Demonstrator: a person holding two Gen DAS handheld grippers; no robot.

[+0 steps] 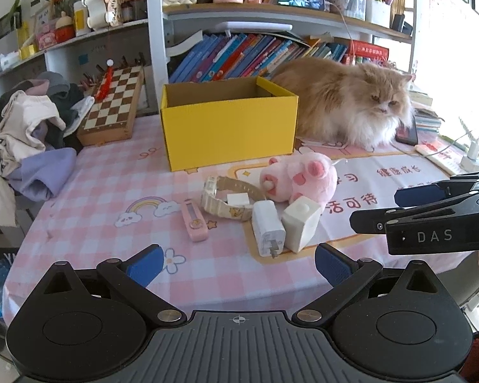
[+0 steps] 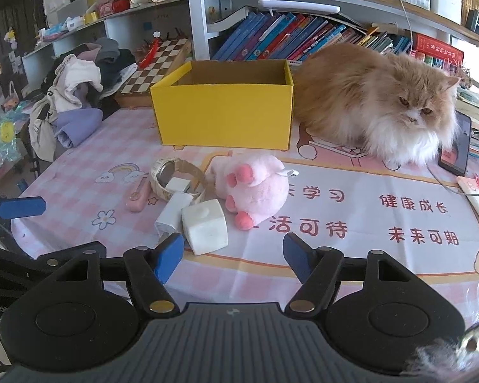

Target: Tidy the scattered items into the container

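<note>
An open yellow cardboard box (image 1: pixel 230 124) (image 2: pixel 223 115) stands on the pink checked tablecloth. In front of it lie a pink plush toy (image 1: pixel 303 178) (image 2: pixel 255 185), a cream wristwatch (image 1: pixel 226 198) (image 2: pixel 175 178), a small white cube inside the strap (image 1: pixel 238 199), a white charger plug (image 1: pixel 268 228) (image 2: pixel 172 212), a white block (image 1: pixel 301 221) (image 2: pixel 206 226) and a pink stick-shaped gadget (image 1: pixel 194 220) (image 2: pixel 139 196). My left gripper (image 1: pixel 236 263) is open and empty at the near table edge. My right gripper (image 2: pixel 233 255) is open and empty, just in front of the white block; it also shows in the left wrist view (image 1: pixel 431 207).
A fluffy orange cat (image 1: pixel 345 102) (image 2: pixel 376 102) lies right of the box. A phone (image 2: pixel 456 146) lies beside it. A chessboard (image 1: pixel 115 102) and a pile of clothes (image 1: pixel 32 131) sit at the left. Bookshelves stand behind.
</note>
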